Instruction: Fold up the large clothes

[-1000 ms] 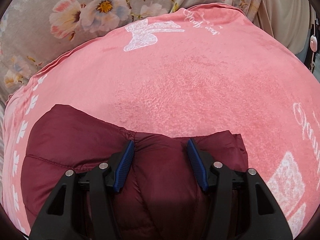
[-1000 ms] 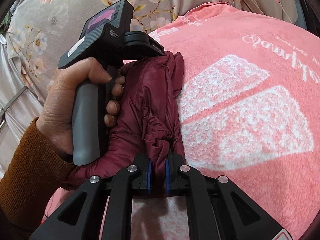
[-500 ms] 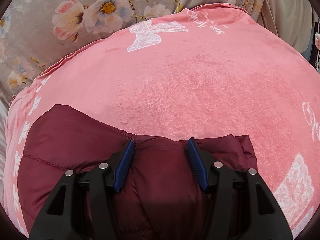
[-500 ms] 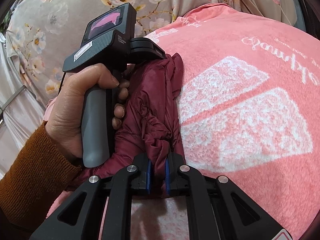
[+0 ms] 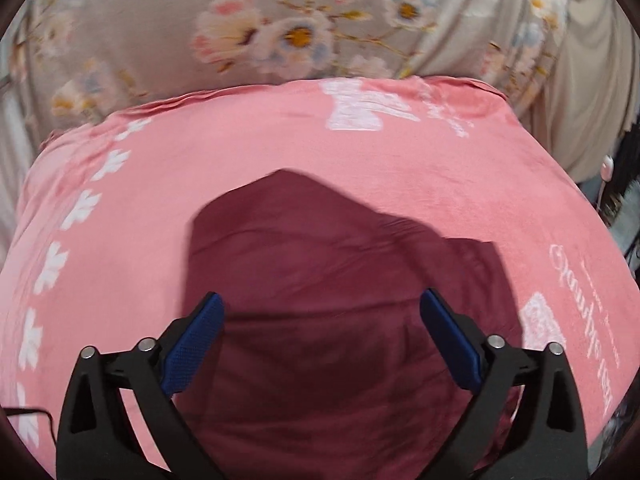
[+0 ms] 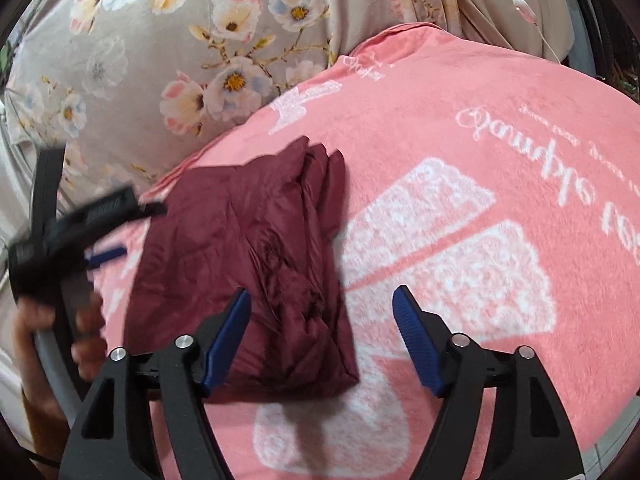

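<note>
A folded maroon puffer jacket (image 5: 332, 280) lies flat on a pink blanket (image 5: 400, 184) with white prints. My left gripper (image 5: 322, 340) hovers above the jacket's near part; its jaws are opening wide and the pads touch no cloth. In the right wrist view the jacket (image 6: 248, 260) lies left of centre, with stacked folds along its right edge. My right gripper (image 6: 322, 336) is over the jacket's near right corner, jaws opening, nothing pinched. At the left edge a person's hand (image 6: 36, 320) holds the blurred left gripper, one blue finger (image 6: 106, 256) showing.
Grey floral fabric (image 5: 280, 40) lies beyond the blanket's far edge. Beige cloth (image 5: 580, 80) hangs at the far right, with a cord and a small pink pendant (image 6: 524, 8). A black cable (image 5: 24, 422) lies at the near left. The blanket's right half (image 6: 480, 240) bears only its white print.
Both grippers have let go of the jacket and opened wide. Each has drawn back and up, the left hand much farther. The jacket now lies flat and folded on the blanket.
</note>
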Tool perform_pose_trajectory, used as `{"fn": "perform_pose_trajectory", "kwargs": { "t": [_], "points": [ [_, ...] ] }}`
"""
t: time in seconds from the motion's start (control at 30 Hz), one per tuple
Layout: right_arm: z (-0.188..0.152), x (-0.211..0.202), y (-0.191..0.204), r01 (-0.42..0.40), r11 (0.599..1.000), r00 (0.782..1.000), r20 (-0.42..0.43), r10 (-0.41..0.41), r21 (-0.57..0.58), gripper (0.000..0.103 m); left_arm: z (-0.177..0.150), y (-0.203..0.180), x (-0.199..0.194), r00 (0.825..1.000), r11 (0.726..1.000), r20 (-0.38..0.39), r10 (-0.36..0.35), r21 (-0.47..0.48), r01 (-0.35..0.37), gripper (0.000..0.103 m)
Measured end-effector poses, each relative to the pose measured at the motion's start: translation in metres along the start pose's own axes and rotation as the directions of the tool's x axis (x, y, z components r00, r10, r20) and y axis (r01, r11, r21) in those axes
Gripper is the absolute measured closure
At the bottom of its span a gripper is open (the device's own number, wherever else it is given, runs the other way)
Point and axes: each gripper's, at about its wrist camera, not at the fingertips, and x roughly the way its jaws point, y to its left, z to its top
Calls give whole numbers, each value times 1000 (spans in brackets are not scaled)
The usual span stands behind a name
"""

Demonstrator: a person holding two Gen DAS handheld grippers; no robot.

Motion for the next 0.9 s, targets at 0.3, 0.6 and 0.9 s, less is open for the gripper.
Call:
{"fn": "perform_pose_trajectory", "kwargs": {
  "t": [0.3, 0.6, 0.9],
  "points": [
    [11, 37, 21, -22, 999, 997, -72, 25, 47, 28, -36, 104, -2, 989, 944, -112, -97, -324, 56, 5],
    [-1, 60, 22, 1, 998, 994, -105, 6, 67, 22, -57, 115, 16, 964, 910, -143, -223, -385, 153, 5],
    [-1, 72, 25, 2, 998, 995, -98, 5, 66, 15, -63, 106, 32, 948, 898, -151, -280, -390, 203, 5]
  ]
}}
